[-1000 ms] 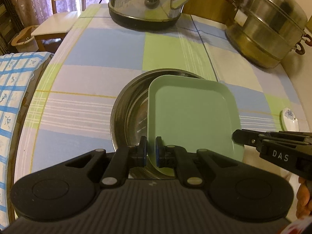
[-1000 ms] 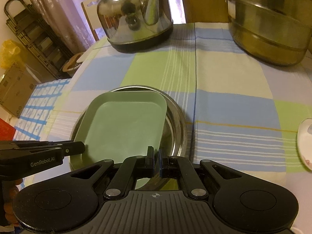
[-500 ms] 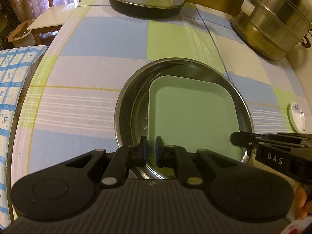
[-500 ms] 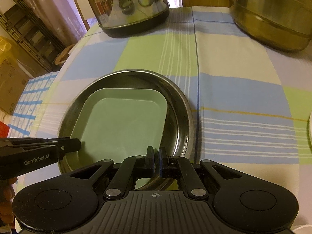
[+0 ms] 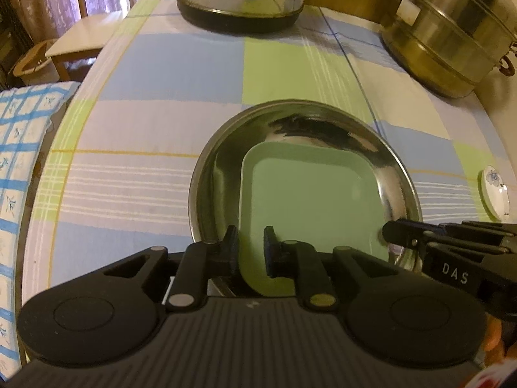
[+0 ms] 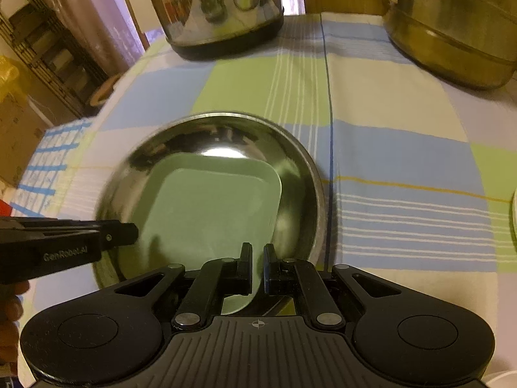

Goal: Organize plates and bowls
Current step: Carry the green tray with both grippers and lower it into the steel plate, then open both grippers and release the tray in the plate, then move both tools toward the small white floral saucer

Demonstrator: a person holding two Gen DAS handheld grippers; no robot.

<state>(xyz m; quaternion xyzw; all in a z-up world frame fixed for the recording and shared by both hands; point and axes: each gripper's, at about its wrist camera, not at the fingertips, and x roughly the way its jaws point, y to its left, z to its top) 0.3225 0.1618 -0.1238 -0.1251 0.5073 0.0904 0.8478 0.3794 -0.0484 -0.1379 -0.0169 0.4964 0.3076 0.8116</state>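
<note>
I am holding the green plate [image 5: 310, 207] down inside the steel bowl [image 5: 394, 174], which is sitting on the checked cloth [image 5: 155, 64] near the table's front edge. My left gripper [image 5: 251, 249] is just easing its jaws apart: there is now a clear gap on each side of the plate's near rim, which runs between the fingers without being pinched. My right gripper [image 6: 257, 266] is looking nearly closed, its pads set close on the plate's near right corner, so I judge it is the one carrying the plate now. The plate is looking light, thin and stiff, probably melamine or plastic, with a raised lip that is giving the pads something to bite on; the flat centre offers nothing to grip. It seems to be leaning slightly, its near edge riding up the bowl's sloped wall. The bowl is smooth, shiny metal, so I am expecting the plate to slide on it when let go. The bowl itself is best taken by its rolled rim. A small white dish [image 5: 494, 192] is lying well apart at the right.
</note>
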